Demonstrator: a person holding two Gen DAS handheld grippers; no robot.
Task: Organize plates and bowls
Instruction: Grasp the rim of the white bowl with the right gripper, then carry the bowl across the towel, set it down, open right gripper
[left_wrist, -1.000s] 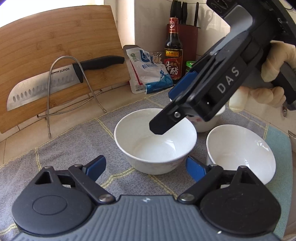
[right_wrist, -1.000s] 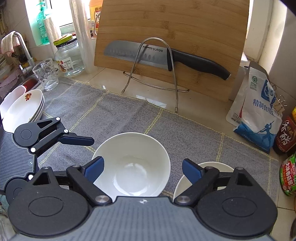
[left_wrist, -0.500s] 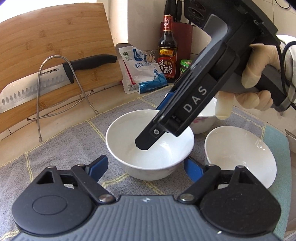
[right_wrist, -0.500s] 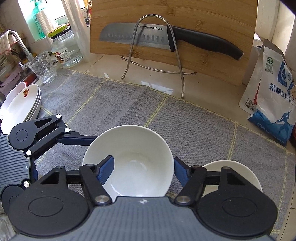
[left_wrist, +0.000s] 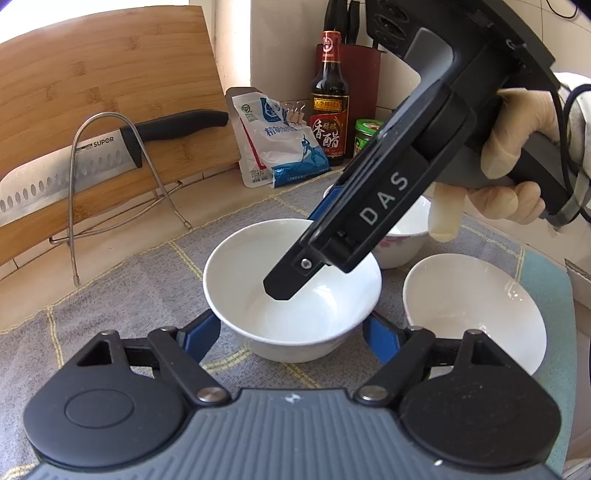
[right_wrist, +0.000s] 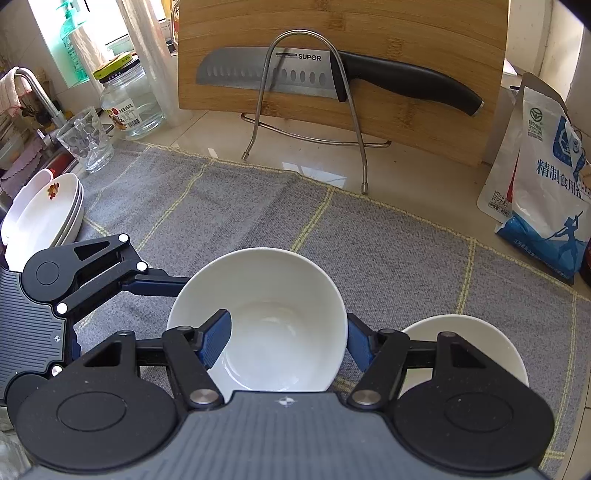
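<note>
White bowl (right_wrist: 273, 325): upright on the grey checked cloth (right_wrist: 229, 214) that covers the tabletop, near its front edge. Right hand-held gripper (right_wrist: 286, 341): jaws have just been closing and now clamp the bowl's near wall, one blue pad inside the bowl, the other against its outer side. Left hand-held gripper (left_wrist: 291, 334): jaws have just been closing, set either side of the same bowl at its lower wall; contact with the pads cannot be told, so the jaws read as apart. Second white bowl (left_wrist: 476, 314): on the cloth just beside the first, to its right in the left wrist view. Third bowl, flower-marked (left_wrist: 402, 240): behind both, partly hidden by the right tool. Stack of white plates (right_wrist: 48, 214): far left edge of the cloth. Behind the cloth: bamboo cutting board (right_wrist: 369, 29) leaning upright, knife (right_wrist: 332, 74) across a wire stand (right_wrist: 306, 96), salt bag (right_wrist: 546, 192), vinegar bottle (left_wrist: 329, 107), glass jar (right_wrist: 129, 96), tumbler (right_wrist: 86, 142).
</note>
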